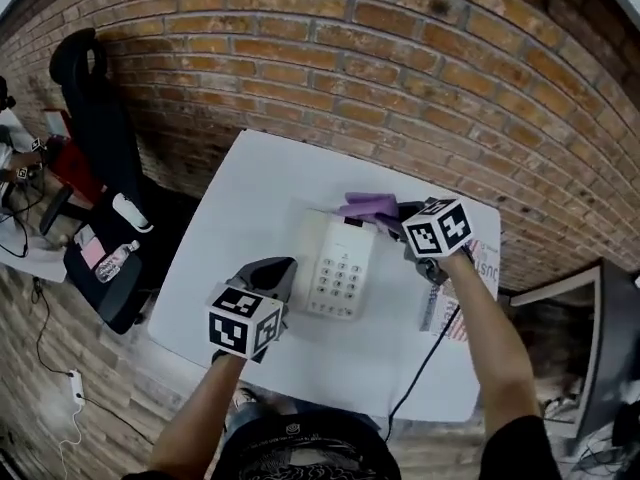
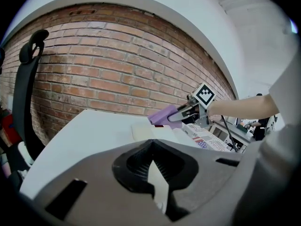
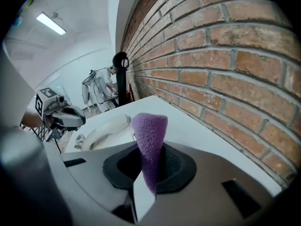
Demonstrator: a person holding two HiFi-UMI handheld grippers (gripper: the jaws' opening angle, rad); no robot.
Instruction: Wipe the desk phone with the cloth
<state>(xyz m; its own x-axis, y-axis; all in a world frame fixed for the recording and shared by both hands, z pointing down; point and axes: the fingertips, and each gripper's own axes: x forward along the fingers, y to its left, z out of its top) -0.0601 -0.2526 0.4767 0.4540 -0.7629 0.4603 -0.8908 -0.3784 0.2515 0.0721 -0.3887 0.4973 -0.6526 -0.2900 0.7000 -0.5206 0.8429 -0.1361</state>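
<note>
A cream desk phone (image 1: pixel 335 268) lies in the middle of the white table (image 1: pixel 250 188), handset on its left side. My right gripper (image 1: pixel 400 218) is shut on a purple cloth (image 1: pixel 368 206), which it holds at the phone's far end; the cloth (image 3: pixel 149 131) sticks up out of the jaws, with the phone (image 3: pixel 106 131) to the left beyond it. My left gripper (image 1: pixel 272 273) sits at the phone's near left edge. Its jaws (image 2: pixel 151 147) look shut with nothing between them, the phone (image 2: pixel 150 132) just ahead and the cloth (image 2: pixel 162 116) farther on.
A brick wall (image 1: pixel 400 58) runs along the table's far side. A printed paper (image 1: pixel 470 288) lies right of the phone, and a black cable (image 1: pixel 425 358) crosses the table's near right. A black office chair (image 1: pixel 95 118) stands at the left. A person (image 3: pixel 101 86) stands far off.
</note>
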